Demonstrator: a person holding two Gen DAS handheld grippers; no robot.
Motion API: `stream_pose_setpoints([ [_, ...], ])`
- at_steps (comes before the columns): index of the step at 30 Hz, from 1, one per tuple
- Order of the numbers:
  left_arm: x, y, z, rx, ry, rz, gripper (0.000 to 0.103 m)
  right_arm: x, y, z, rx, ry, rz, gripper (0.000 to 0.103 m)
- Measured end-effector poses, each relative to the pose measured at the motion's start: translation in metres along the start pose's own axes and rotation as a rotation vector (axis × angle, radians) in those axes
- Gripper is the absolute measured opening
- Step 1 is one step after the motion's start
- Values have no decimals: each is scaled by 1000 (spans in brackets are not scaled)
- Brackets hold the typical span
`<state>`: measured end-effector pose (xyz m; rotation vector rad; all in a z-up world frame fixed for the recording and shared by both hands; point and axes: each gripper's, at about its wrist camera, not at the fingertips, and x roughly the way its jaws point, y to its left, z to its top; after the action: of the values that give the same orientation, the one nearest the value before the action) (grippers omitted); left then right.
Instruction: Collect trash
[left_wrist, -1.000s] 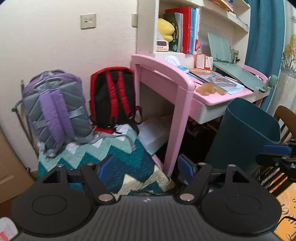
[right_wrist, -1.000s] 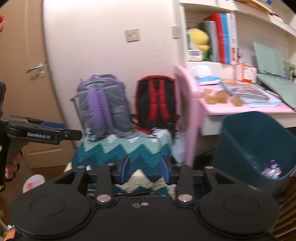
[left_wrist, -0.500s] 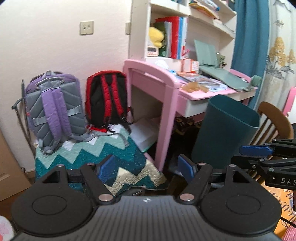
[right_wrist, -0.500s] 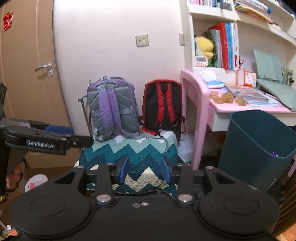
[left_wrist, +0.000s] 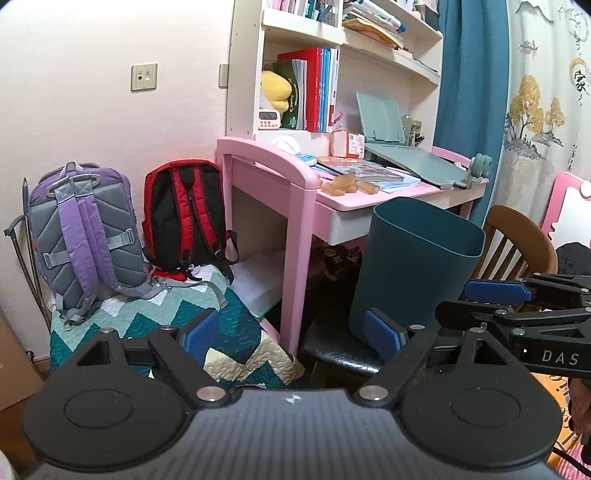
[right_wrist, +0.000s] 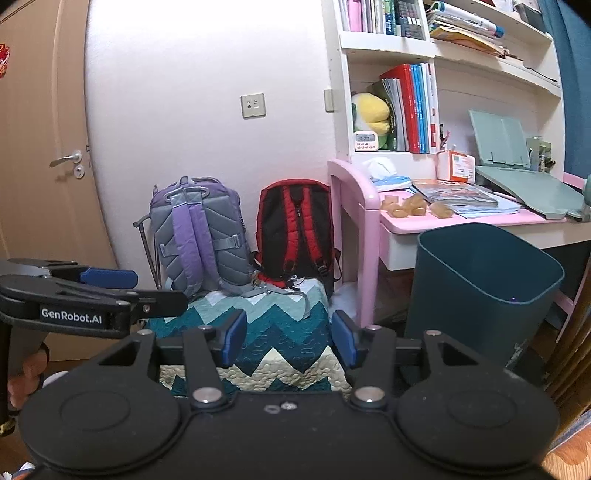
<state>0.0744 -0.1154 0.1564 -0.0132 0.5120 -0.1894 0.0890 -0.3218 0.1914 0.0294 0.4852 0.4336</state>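
I have both grippers held up in front of the desk (left_wrist: 369, 199), well clear of it. My left gripper (left_wrist: 291, 332) has its jaws spread wide with nothing between the blue pads (left_wrist: 199, 330); through the gap I see the zigzag quilt (left_wrist: 236, 332) and the pink desk leg. My right gripper (right_wrist: 288, 336) is also open, a bit narrower, and empty; the same quilt shows between its pads (right_wrist: 234, 332). Each gripper shows in the other's view: the right one enters the left view from the right edge (left_wrist: 517, 306), the left one enters the right view from the left edge (right_wrist: 92, 295). The bin (right_wrist: 480, 284), dark teal, stands on the floor just in front of the desk, to the right of both grippers; in the right view I can see down past its rim to a small speck inside, too small to tell what it is. On the desk near its front left corner lie some crumpled tan wrappers (right_wrist: 406, 206), beside the magazines (right_wrist: 454, 194). A purple backpack (right_wrist: 199, 236) and a red backpack (right_wrist: 295, 229) lean on the wall atop the quilt.
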Motion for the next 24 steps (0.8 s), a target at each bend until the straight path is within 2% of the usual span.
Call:
stream_pose_setpoints([
  [11,-1,-6,-2,1,-11,-11,89,-9,0,-2,-9,-19,-18,52],
  [24,2,-3,-4,-8,-9,-9,89,-3,-1,-3,-4,-3,-15,52],
])
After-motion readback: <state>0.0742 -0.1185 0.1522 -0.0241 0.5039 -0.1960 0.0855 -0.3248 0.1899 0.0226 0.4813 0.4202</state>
